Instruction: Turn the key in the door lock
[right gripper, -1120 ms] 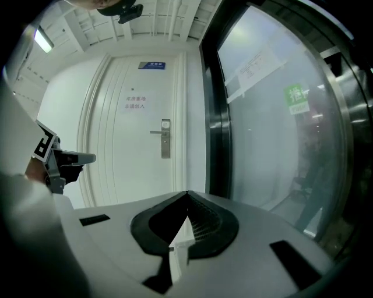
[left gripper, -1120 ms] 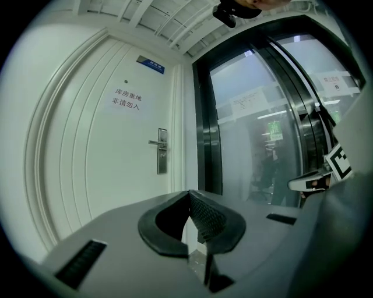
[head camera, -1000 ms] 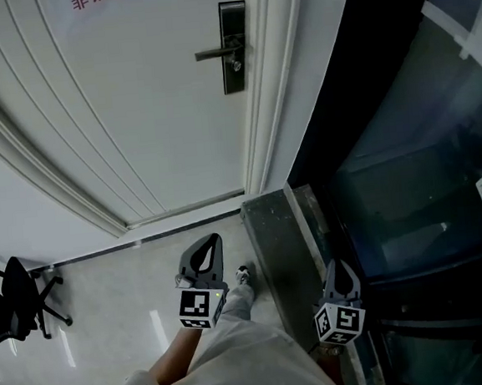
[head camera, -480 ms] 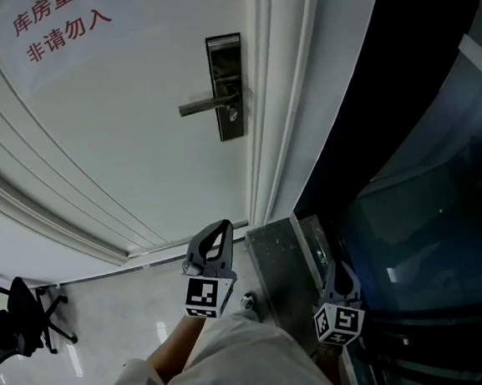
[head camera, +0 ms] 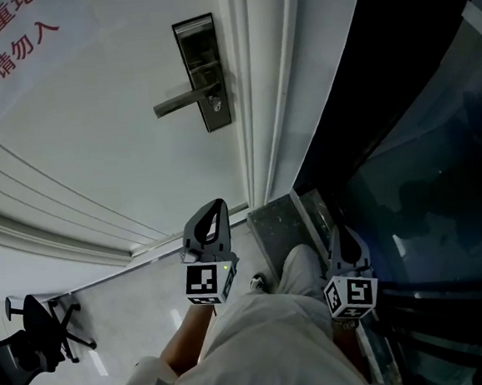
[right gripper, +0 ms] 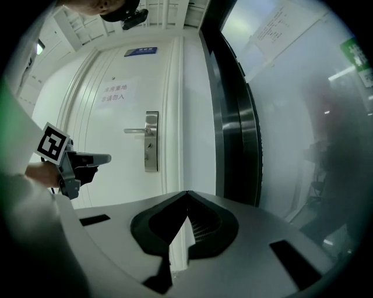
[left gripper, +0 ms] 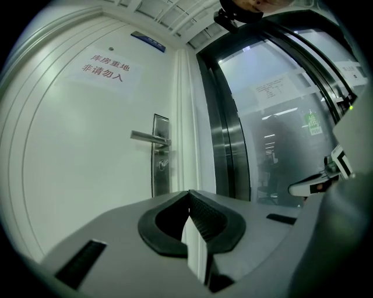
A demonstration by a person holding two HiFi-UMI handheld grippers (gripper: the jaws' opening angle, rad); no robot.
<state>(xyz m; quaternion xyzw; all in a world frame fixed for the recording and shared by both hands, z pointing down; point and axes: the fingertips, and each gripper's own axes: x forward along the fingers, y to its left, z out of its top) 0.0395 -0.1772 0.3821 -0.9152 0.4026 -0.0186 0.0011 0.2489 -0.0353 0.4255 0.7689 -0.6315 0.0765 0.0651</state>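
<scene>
Jaws closed and empty, the left gripper (head camera: 218, 206) and right gripper (head camera: 339, 234) hung well short of the door lock (head camera: 203, 73); turning judged not yet begun.

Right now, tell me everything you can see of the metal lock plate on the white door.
The tall, narrow brushed-metal lock plate sits flat on the white panelled door, close to the door's edge by the frame. Its upper part looks darker. A straight metal lever handle juts from its middle, pointing away from the frame. Just below the lever a small metal piece, seemingly the key, shows at the keyhole. Nothing else touches it.
</scene>
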